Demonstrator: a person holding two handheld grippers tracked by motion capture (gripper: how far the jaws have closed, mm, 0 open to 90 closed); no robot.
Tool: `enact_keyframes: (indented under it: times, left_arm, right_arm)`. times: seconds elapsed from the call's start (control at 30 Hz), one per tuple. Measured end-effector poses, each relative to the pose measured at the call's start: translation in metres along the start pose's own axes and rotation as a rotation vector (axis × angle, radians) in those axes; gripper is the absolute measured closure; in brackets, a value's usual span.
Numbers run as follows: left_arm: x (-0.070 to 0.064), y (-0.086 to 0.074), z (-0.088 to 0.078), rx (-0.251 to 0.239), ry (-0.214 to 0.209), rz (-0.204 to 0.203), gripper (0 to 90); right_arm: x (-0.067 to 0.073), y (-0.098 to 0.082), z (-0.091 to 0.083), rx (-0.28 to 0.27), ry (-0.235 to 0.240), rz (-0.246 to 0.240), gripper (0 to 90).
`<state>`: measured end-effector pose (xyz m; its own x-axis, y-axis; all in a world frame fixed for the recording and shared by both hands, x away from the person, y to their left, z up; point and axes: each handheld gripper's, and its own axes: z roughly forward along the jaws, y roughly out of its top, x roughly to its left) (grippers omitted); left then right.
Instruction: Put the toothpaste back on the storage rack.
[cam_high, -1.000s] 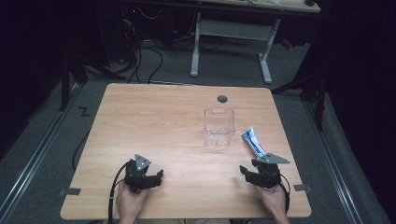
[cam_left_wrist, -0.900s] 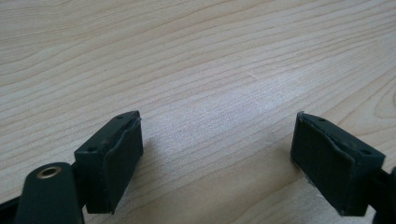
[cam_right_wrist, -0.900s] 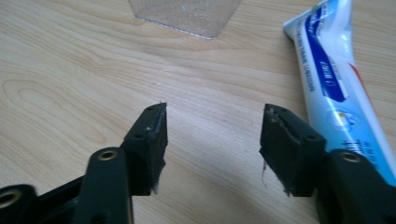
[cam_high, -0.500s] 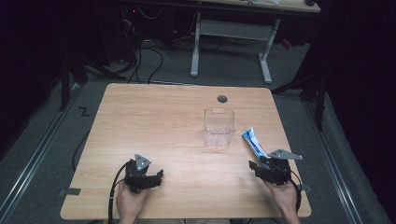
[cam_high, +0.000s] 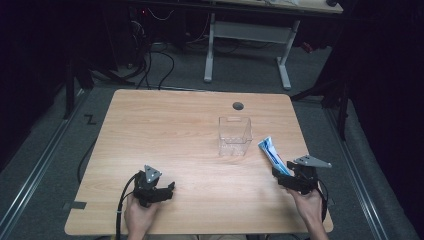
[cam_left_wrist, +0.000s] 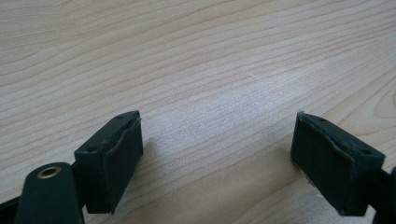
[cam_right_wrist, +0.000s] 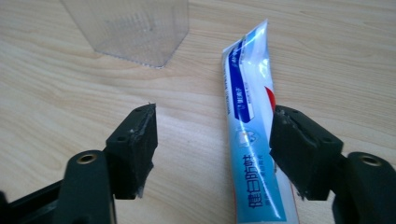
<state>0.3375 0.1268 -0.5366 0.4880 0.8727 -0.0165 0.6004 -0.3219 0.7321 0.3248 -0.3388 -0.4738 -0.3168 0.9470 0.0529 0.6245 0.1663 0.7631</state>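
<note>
A blue and white toothpaste tube (cam_high: 272, 154) lies on the wooden table (cam_high: 175, 135), right of a clear plastic box (cam_high: 234, 136) that stands empty. My right gripper (cam_high: 282, 176) sits at the tube's near end. In the right gripper view the tube (cam_right_wrist: 247, 121) lies between the jaws, close against the right pad (cam_right_wrist: 292, 144) and well apart from the left one. These jaws have just been opening, and my right gripper (cam_right_wrist: 217, 142) stands open. The box (cam_right_wrist: 130, 28) shows ahead of it. My left gripper (cam_high: 167, 187) rests at the front left, open over bare wood (cam_left_wrist: 217, 154).
A dark round hole (cam_high: 238, 106) sits near the table's far edge. The table's right edge (cam_high: 320, 190) runs close beside the right hand. Behind the table stand a second desk frame (cam_high: 247, 35) and cables on the floor (cam_high: 160, 60).
The right hand and its gripper have shifted to the right, toward the table's edge. The tube and the box have stayed put. The left gripper has not moved.
</note>
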Motion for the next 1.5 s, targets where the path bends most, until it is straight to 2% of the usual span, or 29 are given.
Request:
enact_keyframes:
  times: [0.1,0.13,0.17,0.2,0.23,0.37,0.4,0.6,0.93,1.1,1.27,1.5]
  left_arm:
    - [0.000,0.000,0.000,0.000,0.000,0.000,17.2]
    - [0.000,0.000,0.000,0.000,0.000,0.000,17.2]
    - [0.000,0.000,0.000,0.000,0.000,0.000,17.2]
    - [0.000,0.000,0.000,0.000,0.000,0.000,17.2]
    - [0.000,0.000,0.000,0.000,0.000,0.000,17.2]
    - [0.000,0.000,0.000,0.000,0.000,0.000,17.2]
    - [0.000,0.000,0.000,0.000,0.000,0.000,17.2]
    - [0.000,0.000,0.000,0.000,0.000,0.000,17.2]
    - [0.000,0.000,0.000,0.000,0.000,0.000,17.2]
    - [0.000,0.000,0.000,0.000,0.000,0.000,17.2]
    - [0.000,0.000,0.000,0.000,0.000,0.000,17.2]
    - [0.000,0.000,0.000,0.000,0.000,0.000,17.2]
  right_arm:
    - [-0.004,0.003,0.002,0.017,-0.003,0.022,29.6]
    - [-0.008,0.007,0.003,0.052,0.018,0.043,29.9]
    - [-0.008,0.007,0.003,0.052,0.018,0.043,29.9]
    - [-0.011,0.010,0.005,0.086,0.033,0.055,29.4]
    - [-0.011,0.010,0.005,0.086,0.033,0.055,29.4]
    - [-0.015,0.016,0.009,0.122,0.017,0.040,27.3]
    - [-0.015,0.020,0.011,0.132,0.007,0.015,29.4]
    - [-0.012,0.033,0.019,0.146,0.006,-0.034,38.0]
    - [-0.013,0.049,0.037,0.188,-0.013,-0.055,41.9]
    - [-0.008,0.057,0.046,0.202,-0.028,-0.072,43.9]
    - [-0.003,0.064,0.058,0.237,-0.048,-0.112,44.3]
    - [-0.001,0.069,0.069,0.257,-0.071,-0.123,45.2]
